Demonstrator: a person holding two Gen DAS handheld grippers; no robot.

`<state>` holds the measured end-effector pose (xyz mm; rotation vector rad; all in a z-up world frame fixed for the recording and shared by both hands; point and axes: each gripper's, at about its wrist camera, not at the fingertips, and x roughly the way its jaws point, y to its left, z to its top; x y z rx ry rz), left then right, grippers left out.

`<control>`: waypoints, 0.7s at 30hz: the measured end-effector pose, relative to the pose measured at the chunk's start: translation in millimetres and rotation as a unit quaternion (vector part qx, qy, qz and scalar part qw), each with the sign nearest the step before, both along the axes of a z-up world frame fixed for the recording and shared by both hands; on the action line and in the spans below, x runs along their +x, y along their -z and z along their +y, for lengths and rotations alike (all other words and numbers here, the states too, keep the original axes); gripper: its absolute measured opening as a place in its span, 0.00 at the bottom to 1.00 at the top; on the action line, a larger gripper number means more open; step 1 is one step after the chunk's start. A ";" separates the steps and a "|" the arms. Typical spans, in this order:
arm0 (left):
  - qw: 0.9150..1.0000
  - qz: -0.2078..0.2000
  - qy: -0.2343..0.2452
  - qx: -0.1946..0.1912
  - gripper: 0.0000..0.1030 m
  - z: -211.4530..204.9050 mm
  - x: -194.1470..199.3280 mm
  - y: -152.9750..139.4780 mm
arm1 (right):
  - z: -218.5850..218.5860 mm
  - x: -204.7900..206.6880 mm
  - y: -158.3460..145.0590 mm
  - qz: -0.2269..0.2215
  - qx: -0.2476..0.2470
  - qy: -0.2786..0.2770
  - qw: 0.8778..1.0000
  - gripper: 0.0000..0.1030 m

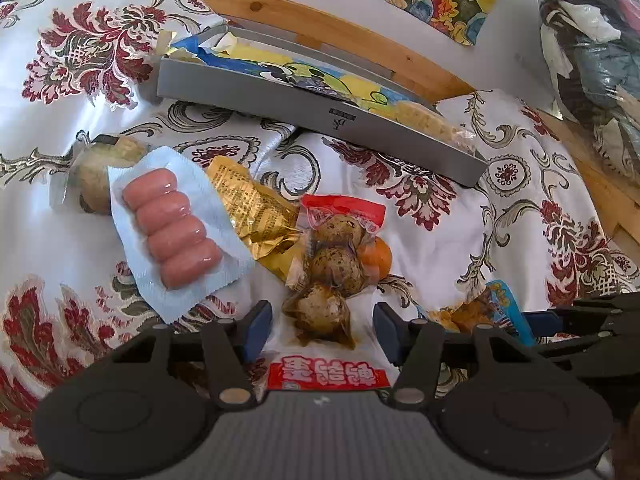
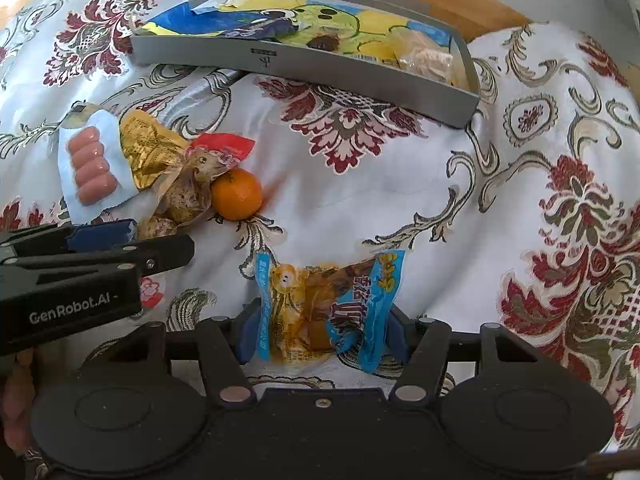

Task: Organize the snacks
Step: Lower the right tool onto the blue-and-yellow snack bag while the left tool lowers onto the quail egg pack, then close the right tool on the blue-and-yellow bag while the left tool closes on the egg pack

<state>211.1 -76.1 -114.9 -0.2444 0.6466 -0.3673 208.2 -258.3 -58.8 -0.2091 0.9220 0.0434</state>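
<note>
A grey tray (image 1: 320, 116) (image 2: 304, 62) lies at the back on the floral cloth, with a cartoon-print bag and a pale snack pack inside. My left gripper (image 1: 323, 320) is open and straddles a clear pack of speckled eggs (image 1: 332, 264) (image 2: 188, 196) with a red label. Beside it lie an orange (image 1: 378, 258) (image 2: 237, 194), a gold packet (image 1: 252, 208) and a sausage pack (image 1: 172, 228) (image 2: 92, 168). My right gripper (image 2: 323, 332) is shut on a blue and yellow snack pack (image 2: 320, 300) (image 1: 480, 312), which is crumpled between the pads and low over the cloth.
A wooden frame (image 1: 360, 36) runs behind the tray. A plastic bag of clothes (image 1: 592, 60) sits at the far right. A wrapped brownish round item (image 1: 100, 164) lies partly under the sausage pack. The left gripper's fingers (image 2: 172, 250) reach in close to the right gripper.
</note>
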 end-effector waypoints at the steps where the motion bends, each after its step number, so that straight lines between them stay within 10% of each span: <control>1: 1.000 0.000 0.001 0.005 0.59 -1.4 0.5 -0.5 | -1.0 0.4 0.8 0.000 0.001 0.001 1.000 0.64; 13: 1.000 0.003 0.021 0.017 0.72 -10.7 16.7 -2.9 | -1.0 3.5 5.1 -0.010 -0.006 0.005 1.000 0.70; 21: 1.000 0.002 0.016 0.026 0.60 -10.7 21.6 -2.2 | 0.2 5.6 5.8 -0.016 -0.007 0.003 1.000 0.68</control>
